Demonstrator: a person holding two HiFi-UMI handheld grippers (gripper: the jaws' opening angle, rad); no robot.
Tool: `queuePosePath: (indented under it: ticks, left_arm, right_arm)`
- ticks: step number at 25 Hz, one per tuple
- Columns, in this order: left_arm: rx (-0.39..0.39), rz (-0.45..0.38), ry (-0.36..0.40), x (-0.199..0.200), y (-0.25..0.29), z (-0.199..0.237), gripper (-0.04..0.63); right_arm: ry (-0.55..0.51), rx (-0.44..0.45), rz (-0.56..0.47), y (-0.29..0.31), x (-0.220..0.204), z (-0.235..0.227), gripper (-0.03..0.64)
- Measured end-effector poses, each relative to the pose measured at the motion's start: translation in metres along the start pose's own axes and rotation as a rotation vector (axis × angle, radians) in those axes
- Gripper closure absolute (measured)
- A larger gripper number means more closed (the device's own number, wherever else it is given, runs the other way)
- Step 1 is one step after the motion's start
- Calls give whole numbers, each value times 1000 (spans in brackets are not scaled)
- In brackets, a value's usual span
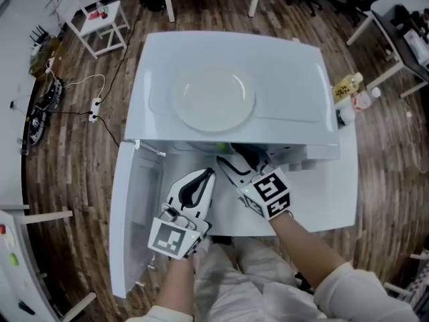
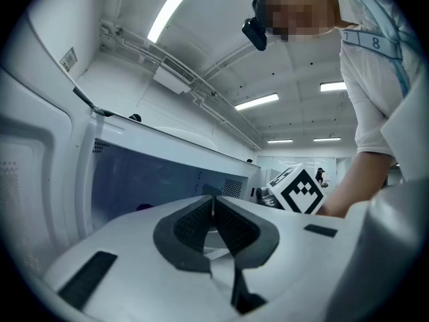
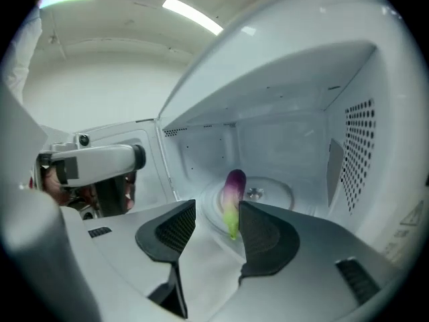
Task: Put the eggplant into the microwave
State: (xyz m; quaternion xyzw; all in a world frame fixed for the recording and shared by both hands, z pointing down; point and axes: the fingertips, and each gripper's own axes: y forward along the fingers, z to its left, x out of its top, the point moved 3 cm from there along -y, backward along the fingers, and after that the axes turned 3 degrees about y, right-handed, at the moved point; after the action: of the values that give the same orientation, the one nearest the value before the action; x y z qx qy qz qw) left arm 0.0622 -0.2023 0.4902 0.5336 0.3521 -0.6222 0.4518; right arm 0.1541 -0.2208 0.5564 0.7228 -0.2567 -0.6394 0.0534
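Eggplant (image 3: 233,192) lies on the turntable (image 3: 275,194) inside the microwave (image 3: 288,133), just beyond the right gripper (image 3: 216,210), whose fingers stand wide apart (letting go, I judge). Left gripper (image 2: 213,205) is closed on nothing, near the open door (image 1: 134,206).

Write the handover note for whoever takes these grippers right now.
Left gripper: shut, empty, outside the microwave, near its open door.
Right gripper: open, at the cavity mouth, holding nothing.
Eggplant: lies on the turntable inside, just ahead of the right jaws, not gripped.
Done: eggplant is in the microwave.
Left: draw the right gripper clear. The door is not yet shut, if that is wanted.
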Motion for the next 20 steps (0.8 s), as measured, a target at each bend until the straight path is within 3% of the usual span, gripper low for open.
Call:
queuePosePath:
  ticks: [7,15,20]
  left_arm:
    - [-28,-14,5,26,9,-18,592]
    - [-52,-11,-4,51,2,-49,592]
    - [-87,-3,10,72,-16,-69,592]
  right_arm:
    - [4,61,-69,-51,20,16,413]
    - [-128,144,-151,-105,46,35,416]
    - [-208,149,-210,-143,73,47,488]
